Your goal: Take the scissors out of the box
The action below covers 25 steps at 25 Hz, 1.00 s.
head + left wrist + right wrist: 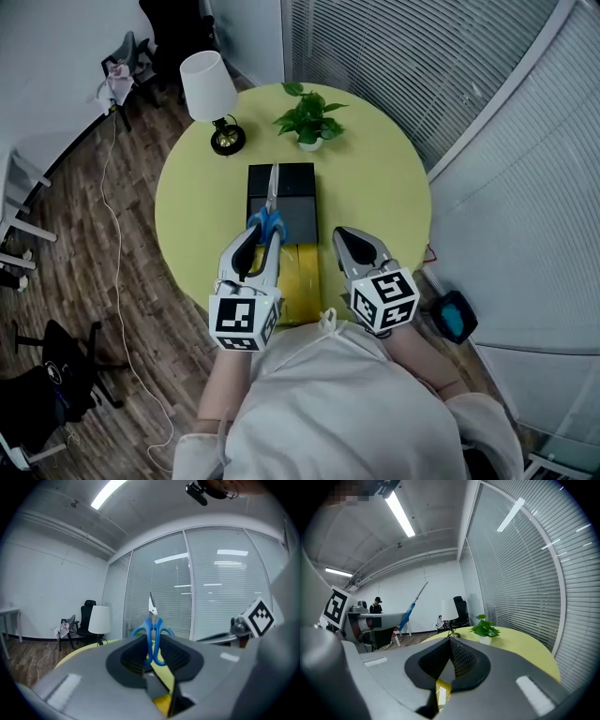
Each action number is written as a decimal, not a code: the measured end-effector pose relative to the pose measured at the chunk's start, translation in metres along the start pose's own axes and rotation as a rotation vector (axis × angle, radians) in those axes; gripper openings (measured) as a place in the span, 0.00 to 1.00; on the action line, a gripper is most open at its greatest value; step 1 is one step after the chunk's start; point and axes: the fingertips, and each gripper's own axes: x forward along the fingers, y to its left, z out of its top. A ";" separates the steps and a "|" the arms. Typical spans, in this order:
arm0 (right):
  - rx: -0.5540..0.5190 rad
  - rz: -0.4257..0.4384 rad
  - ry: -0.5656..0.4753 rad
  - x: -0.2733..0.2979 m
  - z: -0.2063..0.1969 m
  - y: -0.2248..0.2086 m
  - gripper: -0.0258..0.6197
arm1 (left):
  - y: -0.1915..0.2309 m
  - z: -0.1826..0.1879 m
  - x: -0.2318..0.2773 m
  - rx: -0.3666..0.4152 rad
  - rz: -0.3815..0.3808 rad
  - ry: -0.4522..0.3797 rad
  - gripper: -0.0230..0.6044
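Scissors with blue handles are held by the left gripper, whose jaws are clenched on the handles. In the head view the metal blades point away from the person and are seen over the black box, which lies near the middle of the round yellow-green table. In the left gripper view the scissors stand between the jaws of the left gripper, and the closed blades are seen against the window blinds. The right gripper is kept beside the left one, to the right of the box, and it holds nothing; in the right gripper view its jaws are pressed together with nothing between them. A yellow flat object is seen on the table between the two grippers, just next to the near edge of the box. A white lamp and a small green plant are placed at the far side of the table.
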 end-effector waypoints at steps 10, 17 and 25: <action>0.007 0.010 0.023 -0.001 -0.006 0.004 0.04 | 0.001 -0.002 -0.002 -0.002 0.013 0.010 0.18; 0.020 0.024 0.030 0.000 -0.009 0.008 0.04 | -0.001 -0.007 0.001 -0.007 0.011 0.028 0.18; 0.014 0.015 0.054 0.000 -0.015 0.009 0.04 | -0.002 -0.011 0.000 0.000 0.011 0.036 0.18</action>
